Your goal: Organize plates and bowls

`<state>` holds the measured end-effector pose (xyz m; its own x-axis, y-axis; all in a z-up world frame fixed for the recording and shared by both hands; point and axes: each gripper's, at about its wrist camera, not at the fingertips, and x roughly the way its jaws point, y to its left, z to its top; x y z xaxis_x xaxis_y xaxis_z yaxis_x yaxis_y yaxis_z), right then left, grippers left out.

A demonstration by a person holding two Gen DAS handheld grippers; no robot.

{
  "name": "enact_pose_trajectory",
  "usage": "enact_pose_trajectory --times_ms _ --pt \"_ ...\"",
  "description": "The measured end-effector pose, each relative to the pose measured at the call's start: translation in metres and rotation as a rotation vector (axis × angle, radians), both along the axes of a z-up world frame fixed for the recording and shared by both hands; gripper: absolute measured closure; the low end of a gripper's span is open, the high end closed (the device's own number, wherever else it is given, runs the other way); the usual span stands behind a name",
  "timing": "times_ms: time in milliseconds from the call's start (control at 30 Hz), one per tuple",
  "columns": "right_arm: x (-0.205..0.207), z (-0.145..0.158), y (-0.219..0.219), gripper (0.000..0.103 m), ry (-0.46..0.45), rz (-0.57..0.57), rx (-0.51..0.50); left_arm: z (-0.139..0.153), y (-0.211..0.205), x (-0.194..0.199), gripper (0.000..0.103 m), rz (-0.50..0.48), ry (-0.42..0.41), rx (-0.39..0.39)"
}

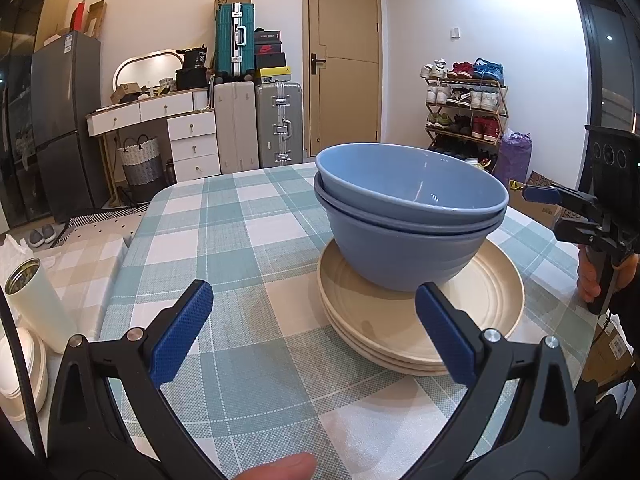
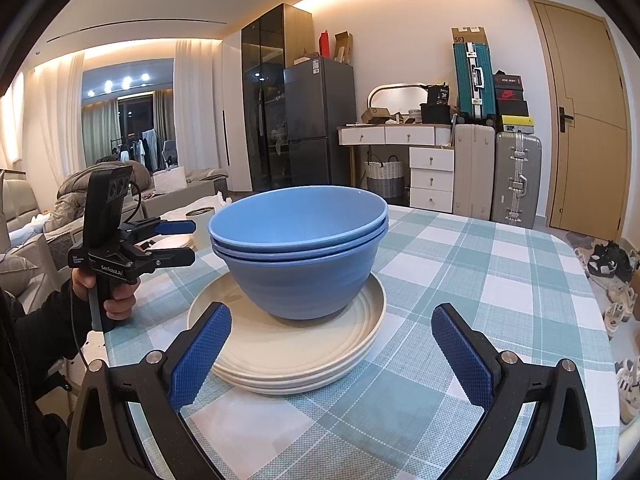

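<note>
A nest of blue bowls (image 1: pixel 408 216) (image 2: pixel 300 248) stands upright on a stack of cream plates (image 1: pixel 492 292) (image 2: pixel 320 344), near the middle of the checked tablecloth (image 1: pixel 240 240). My left gripper (image 1: pixel 314 332) is open and holds nothing; it hovers just in front of the plates, its right pad overlapping their near rim. My right gripper (image 2: pixel 332 356) is open too, low in front of the same stack from the other side, and holds nothing. Each gripper shows in the other's view, hand-held beside the stack: right gripper (image 1: pixel 550 210), left gripper (image 2: pixel 191 241).
A white open-topped canister (image 1: pixel 36 300) and white dishes (image 1: pixel 24 364) sit off the table's left edge. The table's rounded far edge (image 1: pixel 180 188) faces suitcases, a drawer unit and a shoe rack (image 1: pixel 464 112). The person's thumb (image 1: pixel 280 468) shows at the bottom of the left wrist view.
</note>
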<state>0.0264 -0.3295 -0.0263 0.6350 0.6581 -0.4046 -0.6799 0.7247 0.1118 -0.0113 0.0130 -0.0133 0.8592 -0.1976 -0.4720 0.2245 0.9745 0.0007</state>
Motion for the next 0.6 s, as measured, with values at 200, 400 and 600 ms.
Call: enact_pose_trajectory --times_ms 200,400,600 --pt "0.0001 0.0002 0.0001 0.001 -0.001 -0.001 -0.001 0.0013 0.0003 -0.0021 0.002 0.007 0.0 0.002" --pt "0.0 -0.0001 0.0 0.001 -0.002 0.0 0.0 0.001 -0.0002 -0.0019 0.002 0.008 0.001 0.001" --pt "0.0005 -0.0004 0.0003 0.001 -0.002 0.001 0.0 0.0024 0.0012 -0.0034 0.002 0.011 0.008 0.003"
